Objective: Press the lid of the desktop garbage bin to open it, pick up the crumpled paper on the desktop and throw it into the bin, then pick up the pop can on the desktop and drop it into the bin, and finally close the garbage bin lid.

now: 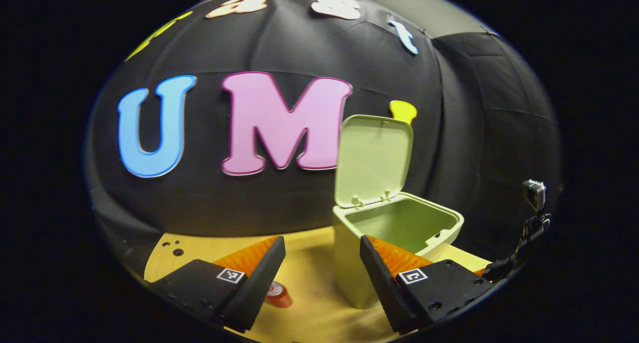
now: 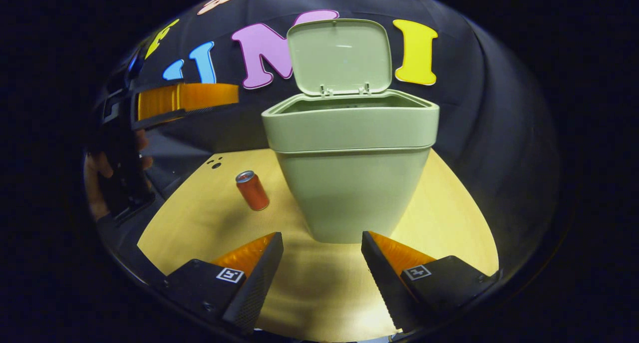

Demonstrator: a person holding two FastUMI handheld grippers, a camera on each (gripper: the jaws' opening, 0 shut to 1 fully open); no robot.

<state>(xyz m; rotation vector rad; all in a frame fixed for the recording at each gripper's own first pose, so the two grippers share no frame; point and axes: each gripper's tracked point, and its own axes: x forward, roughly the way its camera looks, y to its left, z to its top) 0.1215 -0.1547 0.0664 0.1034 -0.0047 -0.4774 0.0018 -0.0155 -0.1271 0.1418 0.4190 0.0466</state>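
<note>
The pale green garbage bin (image 2: 352, 183) stands on the wooden desktop (image 2: 199, 228) with its lid (image 2: 339, 56) swung up and back. In the left gripper view the bin (image 1: 349, 263) is seen from above, its lid (image 1: 372, 158) upright and its inside in shadow. A red pop can (image 2: 252, 190) stands upright left of the bin; its top (image 1: 277, 293) peeks out below the left gripper's fingers. My left gripper (image 1: 322, 278) hovers open above the desk near the bin. My right gripper (image 2: 322, 278) is open and empty in front of the bin. The left gripper (image 2: 184, 98), held by a hand (image 2: 100, 168), appears at upper left of the right gripper view.
Black cloth walls close in behind and to the right of the desk. Small holes (image 2: 215, 163) mark the desktop's far left corner. A small device on a cable (image 1: 534, 198) hangs at the right of the left gripper view.
</note>
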